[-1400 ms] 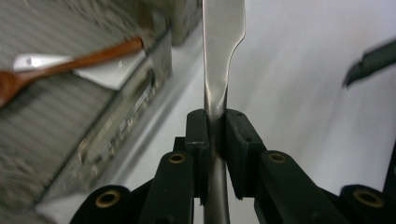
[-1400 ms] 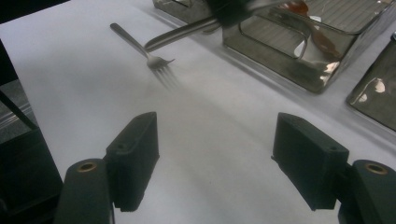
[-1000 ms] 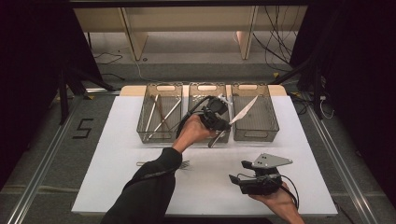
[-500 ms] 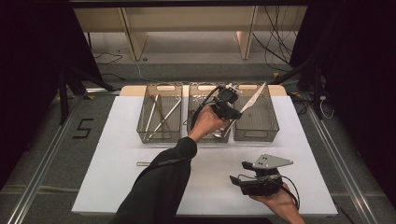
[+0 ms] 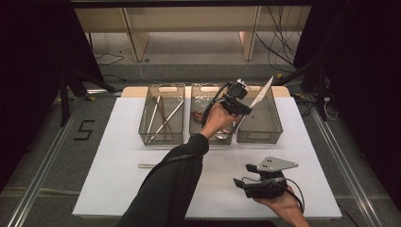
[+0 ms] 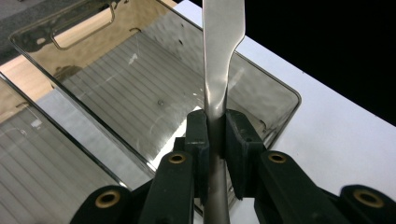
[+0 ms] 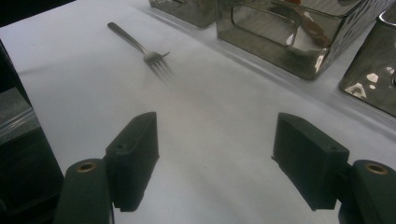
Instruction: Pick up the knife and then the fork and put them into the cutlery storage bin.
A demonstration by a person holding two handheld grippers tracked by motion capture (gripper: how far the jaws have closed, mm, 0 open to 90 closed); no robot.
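Now farther right over the right-hand bin (image 5: 259, 120), left gripper (image 5: 242, 105) jaws clenched on the knife (image 5: 261, 92); right gripper (image 5: 239, 182) jaws apart.

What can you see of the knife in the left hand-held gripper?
The knife is plain, shiny metal, one piece, with a flat rounded blade narrowing into a slim handle. The left hand-held gripper is shut on its neck, pads pressing both sides. In the high view it points up and right, tilted, blade tip in the air above the rightmost clear bin, touching nothing but the pads.

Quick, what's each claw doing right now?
Left claw: closed on a knife, above the right-hand bin.
Right claw: open, holding nothing.
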